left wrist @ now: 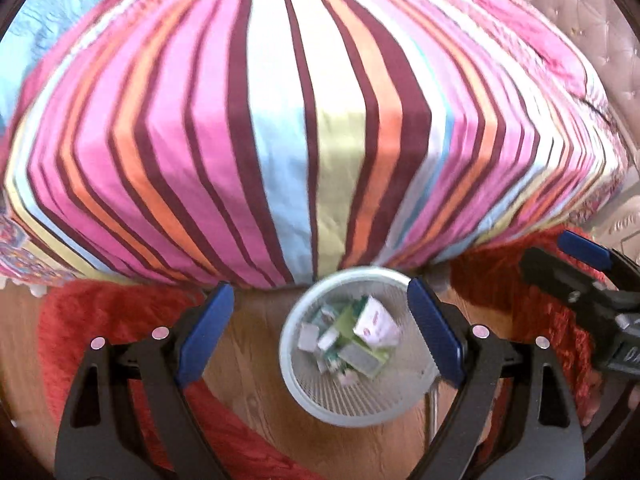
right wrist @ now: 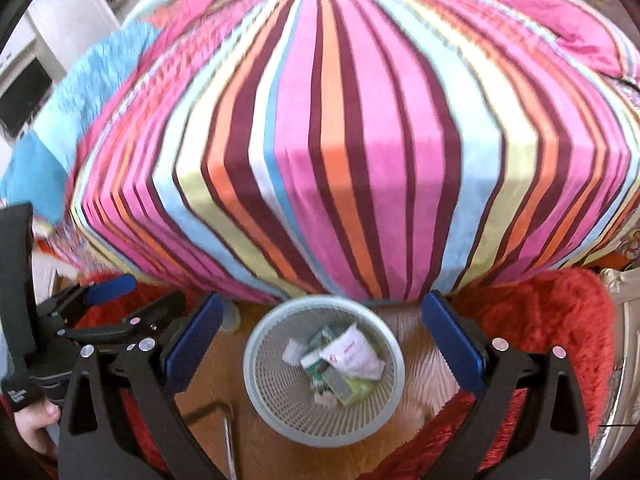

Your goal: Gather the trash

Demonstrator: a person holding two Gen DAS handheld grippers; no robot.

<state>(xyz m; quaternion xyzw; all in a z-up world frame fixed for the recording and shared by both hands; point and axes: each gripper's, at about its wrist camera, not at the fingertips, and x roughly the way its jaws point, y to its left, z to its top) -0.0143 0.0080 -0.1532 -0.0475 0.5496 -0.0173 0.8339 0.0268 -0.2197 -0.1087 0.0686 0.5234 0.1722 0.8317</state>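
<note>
Both claws (left wrist: 320,328) (right wrist: 322,340) gape downward over wastebasket (left wrist: 294,376).

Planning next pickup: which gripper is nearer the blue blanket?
Left. The left gripper hangs over the bin on the side of the blue blanket; the right gripper is beside it, farther off.

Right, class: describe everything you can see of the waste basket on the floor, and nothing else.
The waste basket is round, pale grey-white, with a smooth rim and slatted, mesh-like walls and base that look like plastic. It stands upright and open-topped on the wooden floor, close to the foot of the striped bed cover, with red rug to either side. Inside lie crumpled white paper, green-and-white wrappers and a pale green packet. Both views look down into it between open blue-padded fingers; nothing grips or touches it.
</note>
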